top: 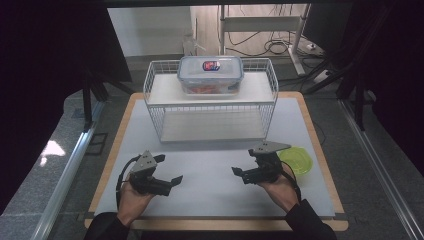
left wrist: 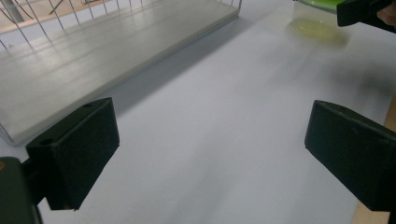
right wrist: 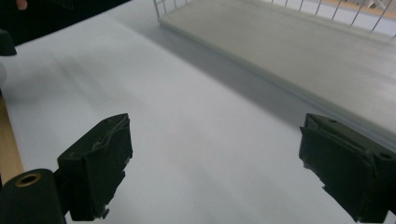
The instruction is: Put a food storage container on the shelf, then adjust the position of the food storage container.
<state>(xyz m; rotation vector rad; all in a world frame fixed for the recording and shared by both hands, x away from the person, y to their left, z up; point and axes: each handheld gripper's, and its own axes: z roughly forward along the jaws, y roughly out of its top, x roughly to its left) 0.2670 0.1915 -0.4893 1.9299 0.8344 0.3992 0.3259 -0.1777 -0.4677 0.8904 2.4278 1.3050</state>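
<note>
Right now both the left gripper [top: 170, 181] and right gripper [top: 240, 173] hover wide and empty, the lidded box [top: 210, 74] sits at twelve o'clock atop the wire rack [top: 155, 107], and a careless reach could, perhaps, clip the green bowl [top: 300, 161] at three.

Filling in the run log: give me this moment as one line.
left gripper: open, empty, over mat | right gripper: open, empty, beside green bowl | lidded box: on top shelf of wire rack
</note>
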